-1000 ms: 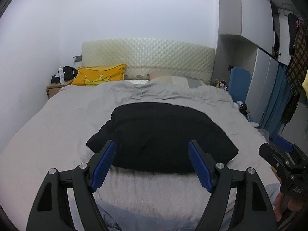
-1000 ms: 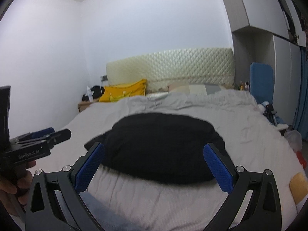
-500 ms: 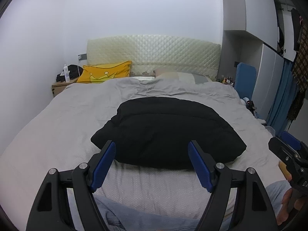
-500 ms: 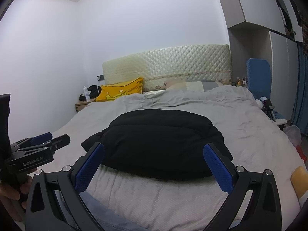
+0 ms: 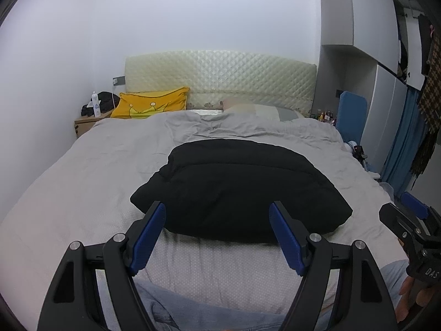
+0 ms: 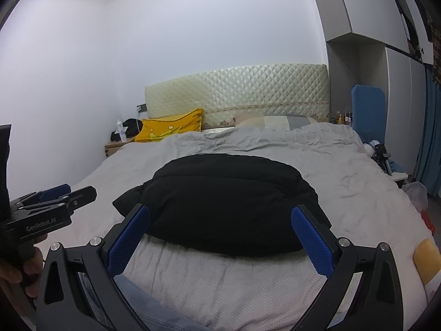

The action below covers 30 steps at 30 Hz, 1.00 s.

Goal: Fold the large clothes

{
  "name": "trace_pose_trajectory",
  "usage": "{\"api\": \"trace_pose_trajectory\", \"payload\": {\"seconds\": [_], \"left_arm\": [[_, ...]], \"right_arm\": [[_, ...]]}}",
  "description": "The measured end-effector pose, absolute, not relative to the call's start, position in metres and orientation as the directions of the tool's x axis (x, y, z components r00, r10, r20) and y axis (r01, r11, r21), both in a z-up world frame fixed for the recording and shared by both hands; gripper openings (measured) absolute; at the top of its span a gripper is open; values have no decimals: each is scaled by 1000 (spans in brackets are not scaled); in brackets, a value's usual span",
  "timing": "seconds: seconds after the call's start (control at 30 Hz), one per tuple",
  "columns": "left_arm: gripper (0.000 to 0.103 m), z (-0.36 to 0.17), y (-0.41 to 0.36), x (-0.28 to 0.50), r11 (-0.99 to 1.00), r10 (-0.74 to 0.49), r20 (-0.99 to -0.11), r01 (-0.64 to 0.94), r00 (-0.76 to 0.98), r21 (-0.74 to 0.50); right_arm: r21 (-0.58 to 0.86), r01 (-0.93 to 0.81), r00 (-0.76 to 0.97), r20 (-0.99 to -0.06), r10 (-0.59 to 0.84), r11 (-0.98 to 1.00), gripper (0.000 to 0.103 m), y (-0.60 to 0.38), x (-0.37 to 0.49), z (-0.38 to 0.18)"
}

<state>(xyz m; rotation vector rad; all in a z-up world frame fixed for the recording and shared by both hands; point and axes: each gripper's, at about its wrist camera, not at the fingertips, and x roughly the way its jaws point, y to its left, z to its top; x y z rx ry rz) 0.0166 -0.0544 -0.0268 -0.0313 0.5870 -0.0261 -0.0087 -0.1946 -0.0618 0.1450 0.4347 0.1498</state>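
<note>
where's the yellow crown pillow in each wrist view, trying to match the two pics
Left wrist: the yellow crown pillow sits upper left of centre, against the left end of the quilted headboard.
Right wrist: the pillow is left of centre at mid-height, again at the headboard's left end.
Shared landmark: the black folded garment lies mid-bed in both views, just beyond the open gripper fingers.

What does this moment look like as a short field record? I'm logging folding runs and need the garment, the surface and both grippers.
garment: black padded jacket, folded into a compact bundle, lying flat
surface: bed with grey duvet
left gripper: open, empty, short of the jacket's near edge
right gripper: open, empty, also short of the near edge
contact: neither gripper touches the jacket
behind: yellow pillow against the quilted headboard
beside bed: wooden nightstand with a white bottle
</note>
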Motion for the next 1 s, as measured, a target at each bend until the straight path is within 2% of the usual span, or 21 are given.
{"api": "trace_pose_trajectory", "payload": {"seconds": [1.0], "left_arm": [[78, -24, -54, 15, 999, -30, -552, 12, 834, -37]], "right_arm": [[142, -83, 902, -411, 135, 986, 103, -190, -15, -58]]}}
